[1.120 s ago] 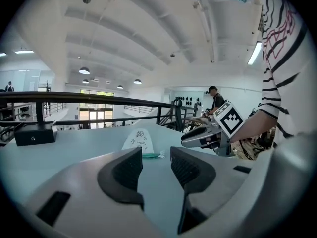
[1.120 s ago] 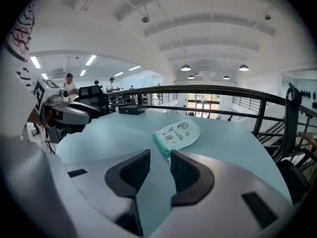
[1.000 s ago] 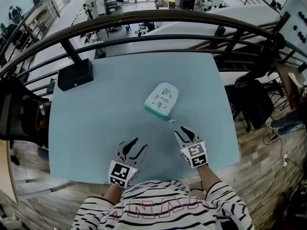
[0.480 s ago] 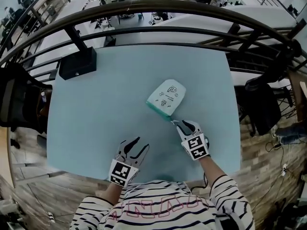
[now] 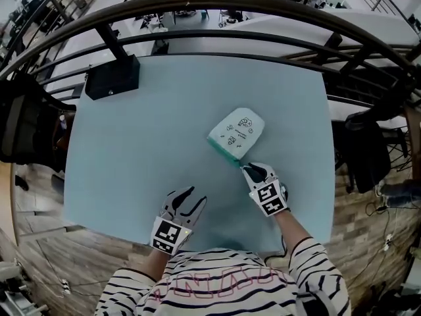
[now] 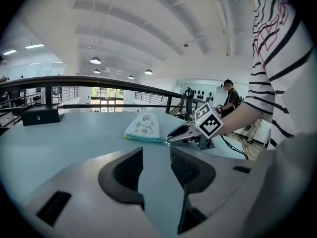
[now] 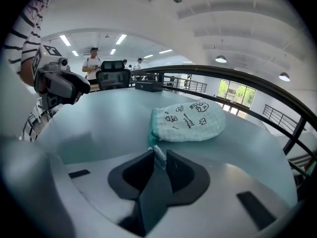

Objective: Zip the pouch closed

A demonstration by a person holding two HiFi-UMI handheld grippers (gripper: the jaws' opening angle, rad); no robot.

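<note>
Head view, pouch: we see the pouch [image 5: 238, 133] lying flat just right of the frame's centre on the tabletop [image 5: 145, 150], its teal zip edge [image 5: 222, 151] turned toward the lower left.
Head view, right hand-held gripper: the right hand-held gripper [image 5: 252, 172] has its tips at the pouch's lower corner, where the small zipper pull [image 5: 239, 166] juts out.
Head view, left hand-held gripper: the left hand-held gripper [image 5: 187, 196] sits lower centre-left over bare tabletop, well apart from the pouch.
Head view, surroundings: a black box [image 5: 112, 77] stands at the tabletop's upper left corner.
Left gripper view, jaws: they stand apart with only tabletop between them, so this hand-held gripper holds nothing.
Left gripper view, pouch: it lies mid-frame beyond the jaws, with the other hand-held gripper at the right end of its teal edge.
Right gripper view, jaws: they have just been closing. The zipper pull [image 7: 158, 155] stands in the narrow gap between them, and we judge the pads are not pinching it yet.
Right gripper view, pouch: it lies just beyond the jaws, right of centre.
Step in hand: taking hold of the pull; we judge the zipping itself has not begun.
Next move: we would finish the pinch, bring the left hand-held gripper in to pin the pouch, then draw the pull along the teal edge. Unpinned, the light pouch would likely slide.
</note>
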